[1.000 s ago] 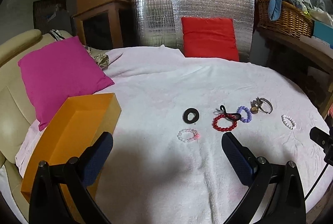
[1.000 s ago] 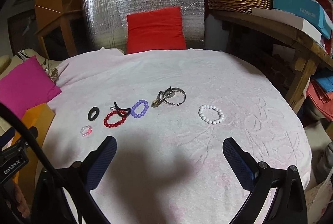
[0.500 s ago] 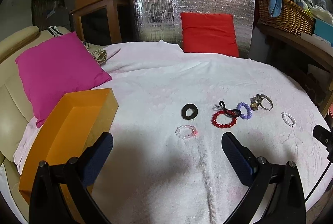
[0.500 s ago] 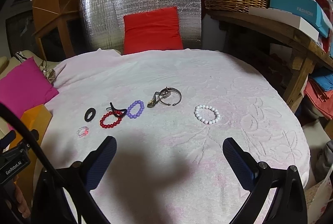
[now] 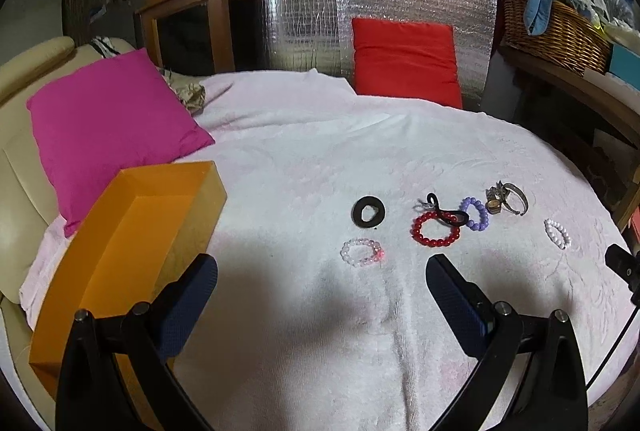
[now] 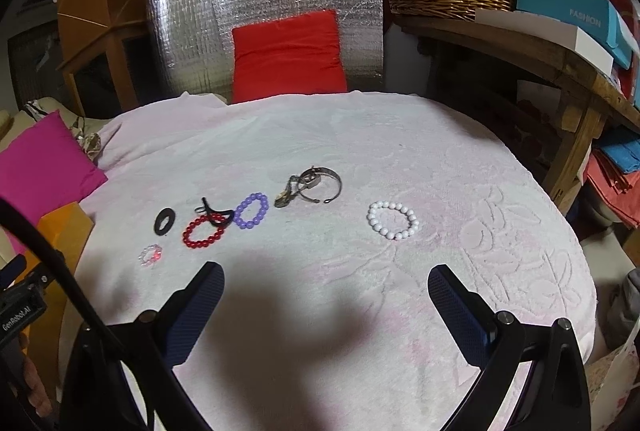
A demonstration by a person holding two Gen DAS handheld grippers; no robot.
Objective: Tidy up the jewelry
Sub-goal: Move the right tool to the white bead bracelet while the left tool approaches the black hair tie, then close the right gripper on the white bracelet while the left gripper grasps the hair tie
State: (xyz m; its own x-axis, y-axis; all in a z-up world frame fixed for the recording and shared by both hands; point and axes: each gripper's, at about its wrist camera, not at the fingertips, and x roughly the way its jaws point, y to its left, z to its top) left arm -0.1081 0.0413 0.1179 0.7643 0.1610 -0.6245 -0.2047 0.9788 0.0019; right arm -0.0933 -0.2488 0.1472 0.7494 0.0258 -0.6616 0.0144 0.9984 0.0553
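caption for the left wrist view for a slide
Open left gripper above a pink towel, facing the pale pink bracelet, with an orange box at left.

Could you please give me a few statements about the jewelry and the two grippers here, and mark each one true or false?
1. Both the left gripper and the right gripper are open and hold nothing. True.
2. The white bead bracelet lies inside the orange box. False: it lies on the pink cloth, apart from the other pieces.
3. The black loop lies partly across the red bead bracelet. True.
4. The purple bead bracelet is held by the right gripper. False: it lies on the cloth.
5. The orange box is open at the top. True.
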